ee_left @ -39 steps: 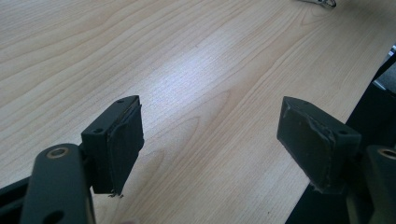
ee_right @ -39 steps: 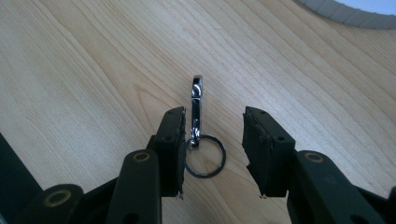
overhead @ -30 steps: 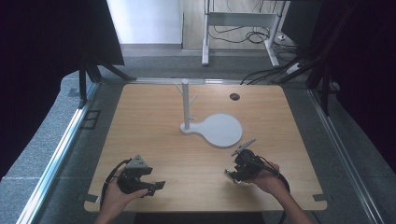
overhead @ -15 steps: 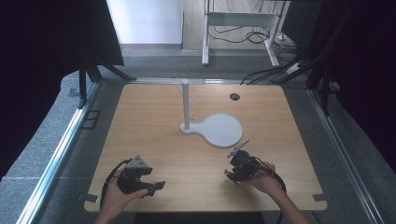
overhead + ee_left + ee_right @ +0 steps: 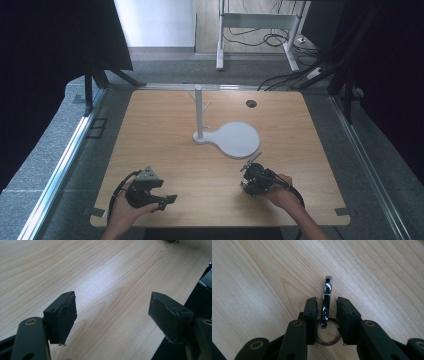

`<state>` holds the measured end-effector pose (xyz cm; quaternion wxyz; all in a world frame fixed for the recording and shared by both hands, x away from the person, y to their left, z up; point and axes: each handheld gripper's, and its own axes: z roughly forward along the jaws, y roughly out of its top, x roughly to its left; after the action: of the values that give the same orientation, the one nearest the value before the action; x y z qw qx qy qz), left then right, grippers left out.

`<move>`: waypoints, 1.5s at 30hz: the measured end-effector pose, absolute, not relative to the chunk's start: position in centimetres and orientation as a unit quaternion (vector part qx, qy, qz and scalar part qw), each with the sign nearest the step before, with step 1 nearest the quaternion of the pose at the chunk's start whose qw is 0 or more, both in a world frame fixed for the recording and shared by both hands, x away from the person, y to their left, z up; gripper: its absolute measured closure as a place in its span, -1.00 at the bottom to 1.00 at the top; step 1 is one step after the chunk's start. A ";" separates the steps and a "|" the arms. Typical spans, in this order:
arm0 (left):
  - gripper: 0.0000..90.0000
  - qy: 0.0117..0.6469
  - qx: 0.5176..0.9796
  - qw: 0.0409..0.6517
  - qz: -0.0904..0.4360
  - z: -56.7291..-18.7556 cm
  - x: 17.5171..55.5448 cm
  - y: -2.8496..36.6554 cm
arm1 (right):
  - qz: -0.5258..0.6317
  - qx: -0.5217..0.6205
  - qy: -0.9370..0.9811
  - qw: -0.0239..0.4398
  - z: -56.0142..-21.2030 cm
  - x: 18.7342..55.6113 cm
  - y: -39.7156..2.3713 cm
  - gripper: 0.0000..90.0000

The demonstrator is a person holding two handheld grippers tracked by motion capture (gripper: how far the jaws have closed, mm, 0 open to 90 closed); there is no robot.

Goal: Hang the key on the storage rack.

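Observation:
A shiny metal snap clasp (image 5: 327, 285) on a dark key ring (image 5: 331, 341) lies flat on the wooden table (image 5: 165, 130). My right gripper (image 5: 327, 301) straddles it near the front right of the table (image 5: 255, 179). Its jaws have just been closing, and a thin gap still shows on each side between pad and clasp, so it is open. My left gripper (image 5: 112, 296) rests low at the front left (image 5: 165, 200), jaws wide open with only bare wood between them.
A white peg stand (image 5: 199, 112) rises at mid-table from a flat round white base (image 5: 239, 140). A small dark hole (image 5: 251, 103) sits in the tabletop at the back right. The table's front edge runs close to both hands.
The right gripper has shifted slightly to the left in the high view. The left hand and gripper have stayed put.

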<state>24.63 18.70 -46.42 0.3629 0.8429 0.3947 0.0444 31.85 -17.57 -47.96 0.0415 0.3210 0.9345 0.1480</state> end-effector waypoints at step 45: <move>-0.49 0.403 0.837 0.366 0.049 -46.2 24.6 19.2 | 0.217 0.325 0.918 0.064 -44.4 31.9 -19.2 0.89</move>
<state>24.59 19.21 -46.19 0.3659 0.8373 0.4033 0.0491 31.86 -19.21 -44.45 0.0639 0.3249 0.9182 0.2174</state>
